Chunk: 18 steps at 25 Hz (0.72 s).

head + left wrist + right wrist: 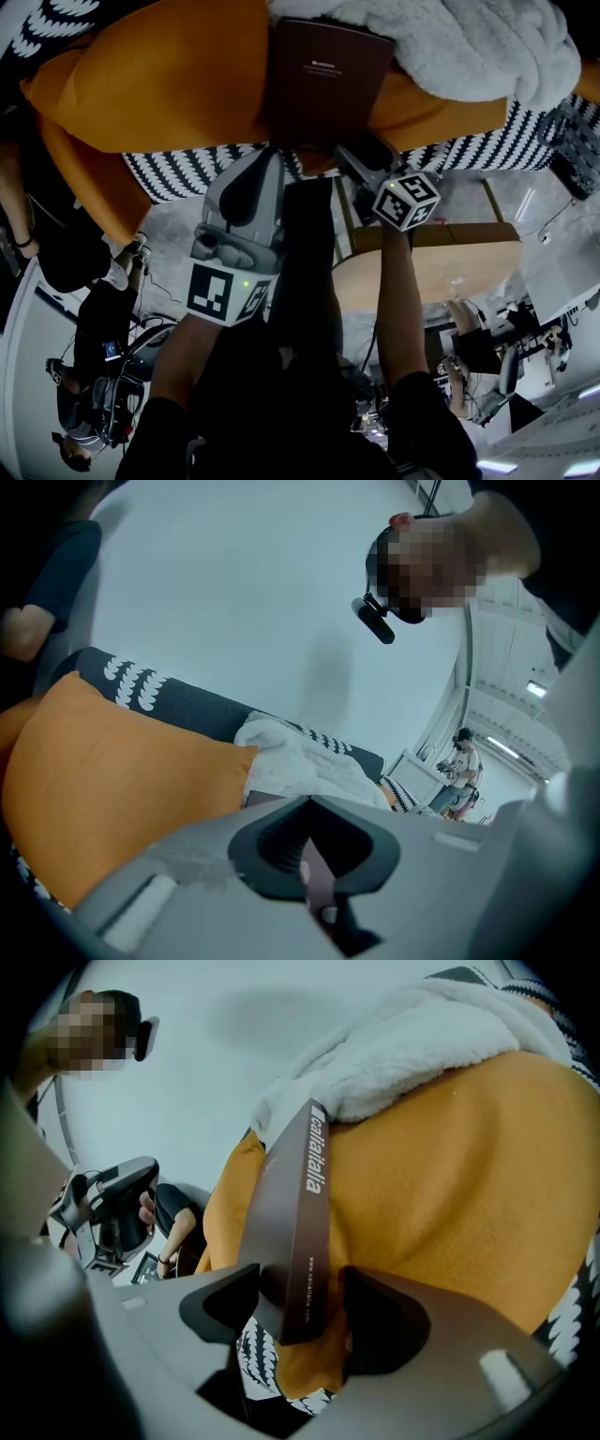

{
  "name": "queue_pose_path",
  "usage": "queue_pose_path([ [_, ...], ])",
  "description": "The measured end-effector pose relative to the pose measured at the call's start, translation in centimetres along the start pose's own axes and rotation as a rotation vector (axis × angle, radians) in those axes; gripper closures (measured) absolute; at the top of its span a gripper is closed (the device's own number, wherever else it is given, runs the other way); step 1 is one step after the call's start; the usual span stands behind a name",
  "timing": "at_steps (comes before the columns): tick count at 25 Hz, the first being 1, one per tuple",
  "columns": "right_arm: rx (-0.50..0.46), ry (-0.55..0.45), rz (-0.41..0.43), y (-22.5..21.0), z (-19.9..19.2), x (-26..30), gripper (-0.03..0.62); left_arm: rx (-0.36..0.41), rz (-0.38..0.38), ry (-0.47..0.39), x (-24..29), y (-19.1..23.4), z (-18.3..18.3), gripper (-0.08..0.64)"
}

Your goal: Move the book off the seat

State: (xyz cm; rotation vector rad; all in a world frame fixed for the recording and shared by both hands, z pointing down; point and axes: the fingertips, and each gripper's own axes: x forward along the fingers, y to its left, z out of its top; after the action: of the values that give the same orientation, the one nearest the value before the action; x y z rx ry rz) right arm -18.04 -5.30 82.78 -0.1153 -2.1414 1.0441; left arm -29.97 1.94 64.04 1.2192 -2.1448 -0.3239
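- The book [323, 80] is seen lying on an orange cushion [169, 84], its far end tucked under a white blanket [469, 47]
- In the right gripper view the book [295, 1213] is shown edge-on, spine towards the camera, with the cushion [450, 1194] beside it and the blanket [394, 1054] above
- The right gripper [300, 1316] is held with its jaws wide apart, and the book's near end is placed between them; a gap is left at the right pad, so no grip is made
- In the head view the right gripper [354, 157] is found at the book's near edge
- The left gripper [270, 159] is set just beside the book's near left corner
- The left gripper [314, 855] is seen with its jaws drawn together; only a thin slit is left, in which something brown shows
- A black-and-white patterned seat [187, 169] is seen under the cushion
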Motion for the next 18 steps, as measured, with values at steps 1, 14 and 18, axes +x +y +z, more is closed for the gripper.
queue_pose_path([
  [1,-0.001,0.003,0.005,-0.1,0.0,-0.3,0.298,0.0,0.0,0.001,0.0,-0.4,-0.1,0.554],
  [14,0.008,-0.004,0.011,0.6,0.3,-2.1,0.373,0.006,-0.007,0.001,-0.1,-2.0,0.2,0.554],
  [18,-0.024,-0.015,-0.034,1.3,-0.1,-2.5,0.388,0.007,-0.008,-0.002,-0.6,-1.7,0.4,0.554],
])
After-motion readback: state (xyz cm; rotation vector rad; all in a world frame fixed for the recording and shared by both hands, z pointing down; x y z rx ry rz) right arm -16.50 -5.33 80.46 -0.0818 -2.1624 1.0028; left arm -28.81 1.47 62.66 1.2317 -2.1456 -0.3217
